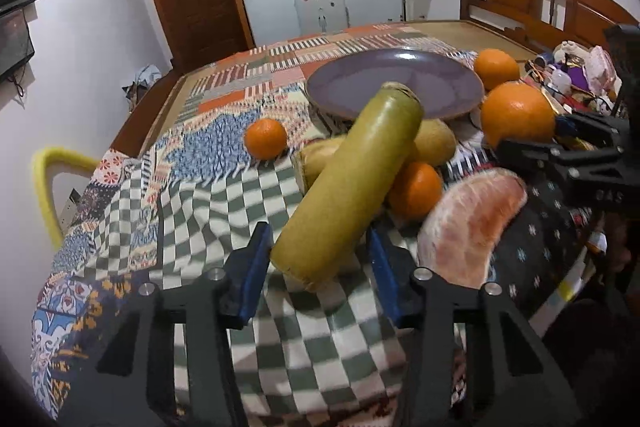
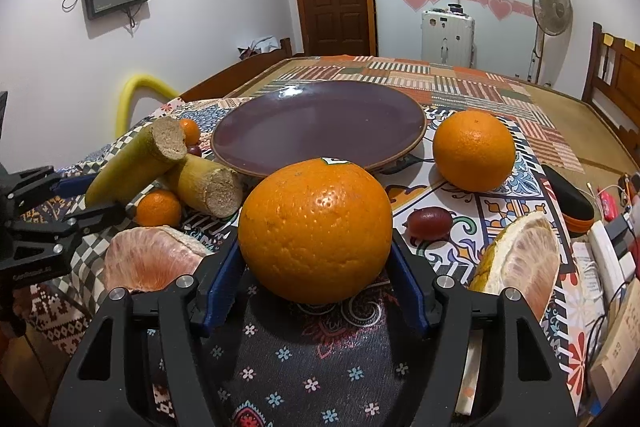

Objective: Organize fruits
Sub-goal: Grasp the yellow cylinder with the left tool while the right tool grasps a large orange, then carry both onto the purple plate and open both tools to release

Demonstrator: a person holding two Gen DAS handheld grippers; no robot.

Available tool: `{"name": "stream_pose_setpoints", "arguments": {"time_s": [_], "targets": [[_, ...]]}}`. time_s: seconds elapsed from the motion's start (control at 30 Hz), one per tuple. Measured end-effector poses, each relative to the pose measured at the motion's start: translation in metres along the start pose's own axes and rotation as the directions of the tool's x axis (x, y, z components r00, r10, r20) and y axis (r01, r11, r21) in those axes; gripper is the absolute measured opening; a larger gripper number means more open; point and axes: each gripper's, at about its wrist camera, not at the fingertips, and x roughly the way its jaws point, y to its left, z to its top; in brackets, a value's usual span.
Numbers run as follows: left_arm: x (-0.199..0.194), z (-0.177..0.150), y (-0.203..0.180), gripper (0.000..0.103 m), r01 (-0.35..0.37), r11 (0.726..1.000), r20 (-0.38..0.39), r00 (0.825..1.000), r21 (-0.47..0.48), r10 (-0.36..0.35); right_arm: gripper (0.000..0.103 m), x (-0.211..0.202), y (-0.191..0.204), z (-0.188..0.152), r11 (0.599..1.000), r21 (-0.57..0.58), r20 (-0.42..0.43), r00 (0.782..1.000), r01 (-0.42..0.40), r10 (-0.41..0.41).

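We judge that we are at the pick-up step on both sides, with nothing yet on the purple plate, which sits bare on the patchwork cloth behind the fruit. Our left gripper is spread around the near end of a long yellow-green cane piece, which leans tilted over a second cane piece and a small mandarin; the blue pads stand on either side of it, and a gap shows at least on the left side, so we read the jaws as open rather than clamped, though blur there makes contact hard to rule out. Our right gripper reaches low and level over the cloth, its jaws bracketing the big orange just in front of the plate; the pads sit tight at the fruit's flanks, but we cannot tell whether they press it or only flank it. The next move, as we see it, calls for closing firmly on each piece, lifting clear of the neighbours, and carrying forward to the plate. The cane may roll or drag the mandarin when it lifts. A second orange, two pomelo wedges and a small reddish fruit wait nearby.
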Motion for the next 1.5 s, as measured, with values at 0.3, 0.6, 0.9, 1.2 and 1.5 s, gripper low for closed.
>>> {"name": "stream_pose_setpoints", "arguments": {"time_s": [0.3,0.6,0.9,1.2,1.5], "targets": [[-0.016,-0.009,0.001,0.043,0.022,0.999,-0.046,0.999,-0.024,-0.023,0.065,-0.005,0.001,-0.004,1.0,-0.005,-0.014,1.0,-0.013,0.013],[0.006,0.019,-0.011,0.046,0.107,0.994,-0.081,0.991,0.035,-0.104,0.065,-0.007,-0.001,-0.004,0.999,0.005,-0.028,0.999,-0.033,0.033],[0.011,0.026,-0.017,0.043,0.126,0.99,-0.088,0.989,0.061,-0.12,0.065,-0.008,-0.001,-0.003,0.999,0.004,-0.02,0.999,-0.042,0.042],[-0.004,0.026,-0.003,0.038,0.146,0.989,-0.052,0.988,-0.031,-0.147,0.064,-0.02,0.002,0.008,1.0,-0.012,0.015,1.0,-0.027,0.027],[-0.029,0.048,-0.002,0.037,0.14,0.989,0.044,0.99,-0.048,-0.137,0.064,-0.038,0.004,0.028,0.999,-0.037,0.082,0.997,0.016,-0.013]]}}
